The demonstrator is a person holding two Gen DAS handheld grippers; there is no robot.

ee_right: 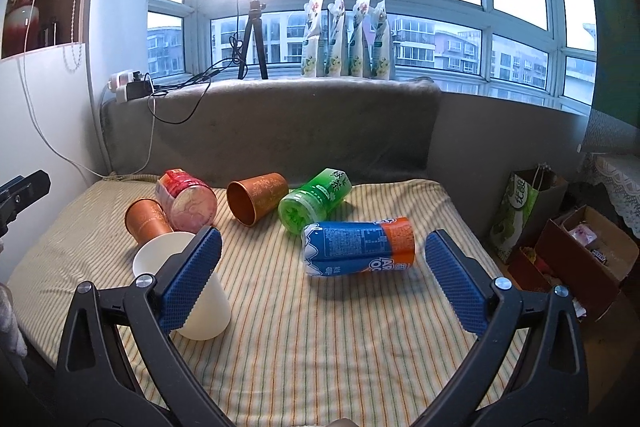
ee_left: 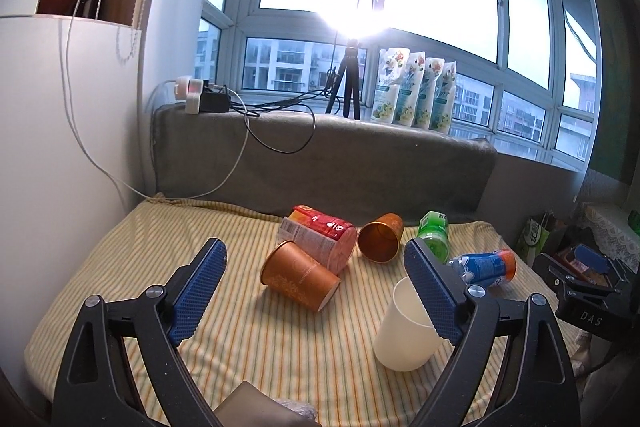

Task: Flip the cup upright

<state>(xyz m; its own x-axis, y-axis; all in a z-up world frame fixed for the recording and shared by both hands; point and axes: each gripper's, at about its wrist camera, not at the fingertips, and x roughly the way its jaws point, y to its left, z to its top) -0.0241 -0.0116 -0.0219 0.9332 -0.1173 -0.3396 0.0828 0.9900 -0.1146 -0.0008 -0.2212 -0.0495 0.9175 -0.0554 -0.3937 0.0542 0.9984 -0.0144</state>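
Several cups lie on a striped cloth [ee_left: 120, 267]. A cream cup [ee_left: 404, 331] stands mouth up, partly behind my left gripper's right finger; it also shows in the right wrist view [ee_right: 200, 307]. An orange cup [ee_left: 300, 275] lies on its side near centre, and shows again in the right wrist view [ee_right: 146, 219]. A second orange cup [ee_left: 380, 237] lies on its side with its mouth toward me, also in the right wrist view [ee_right: 258, 197]. My left gripper [ee_left: 316, 287] is open and empty above the cloth. My right gripper [ee_right: 324, 275] is open and empty.
A pink-red cup [ee_left: 320, 239], a green cup [ee_left: 434, 235] and a blue-orange cup [ee_right: 360, 247] lie on their sides among the others. A grey cushion [ee_right: 280, 131] backs the cloth. A ring light on a tripod [ee_right: 252, 39], cables and pouches [ee_right: 348, 39] are on the sill. Bags and boxes [ee_right: 580, 247] stand right.
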